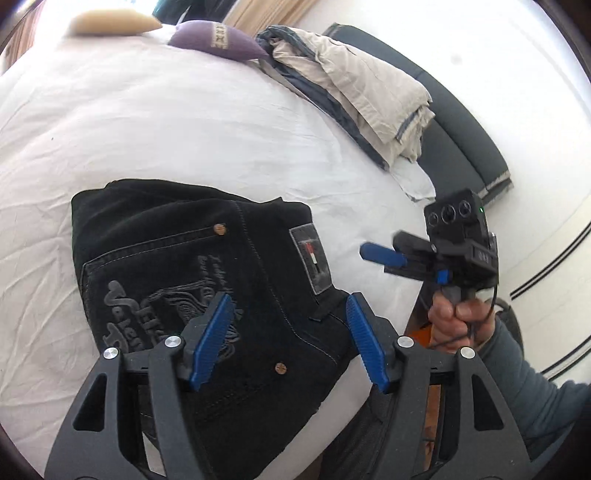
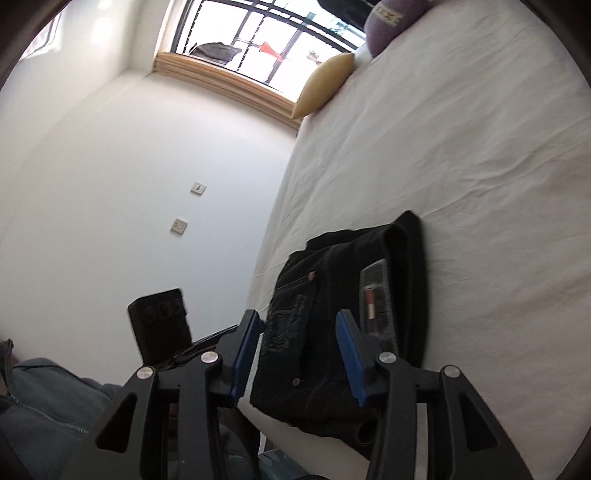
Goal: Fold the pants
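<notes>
- Black jeans (image 1: 199, 280) are seen already folded into a compact square packet on the white bed sheet (image 1: 110, 122), near the edge of the bed, at about 6 o'clock in the left wrist view and 5 o'clock in the right wrist view (image 2: 332, 325).
- Denim is judged to be thick, fairly heavy and soft but not slippery; the layers may slide apart if only the top one is pinched.
- A hold on the thick folded edge or at the waistband with the patch (image 1: 312, 258), through all layers, is judged safest.
- The left gripper (image 1: 290, 339) hangs over the packet with jaws apart, and nothing is pressed between them.
- The right gripper (image 2: 297, 354) is also parted and holds nothing; it is seen at 3 o'clock in the left view (image 1: 384, 254).
- Counted: one pair of jeans, two grippers, one purple cushion (image 1: 218, 38), one tan cushion (image 1: 110, 23), one pile of beige bedding (image 1: 362, 88).
</notes>
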